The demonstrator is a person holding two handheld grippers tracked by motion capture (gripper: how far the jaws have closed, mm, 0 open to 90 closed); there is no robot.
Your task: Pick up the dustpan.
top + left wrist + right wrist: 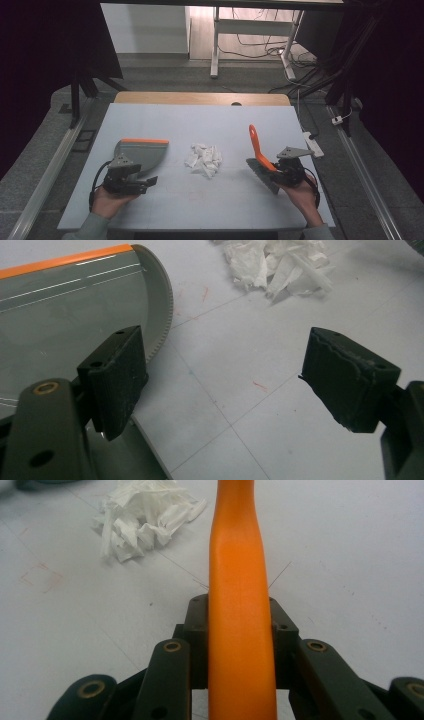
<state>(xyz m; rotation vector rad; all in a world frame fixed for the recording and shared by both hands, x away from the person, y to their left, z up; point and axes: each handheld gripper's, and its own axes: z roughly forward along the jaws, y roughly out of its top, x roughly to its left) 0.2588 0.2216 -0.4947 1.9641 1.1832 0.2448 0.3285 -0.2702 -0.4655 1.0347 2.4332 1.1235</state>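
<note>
Paper scraps (204, 160), white and crumpled, lie in a small heap at the middle of a pale table (165, 125), between the two grippers and apart from both. A grey dustpan (141, 152) with an orange rim lies on the table to the left of the heap, its toothed edge turned toward the paper. The left gripper (150, 181) sits just at the pan's near corner; in the left gripper view its jaws stand wide apart with nothing between them, one pad (117, 377) over the pan's edge. The right gripper (272, 169) is closed on the orange handle of a brush (256, 145), which rises from the jaws and leans up and away, while the grey brush head (264, 177) rests low on the table beside the hand.

Judging by this layout, the job is sweeping the paper into the pan, and the step in hand is getting hold of the tools: the brush is held, the pan is not. The next move likely calls for the left jaws to close on the pan and steady it flat, open side to the heap, then for the brush to push the scraps leftward into it
</note>
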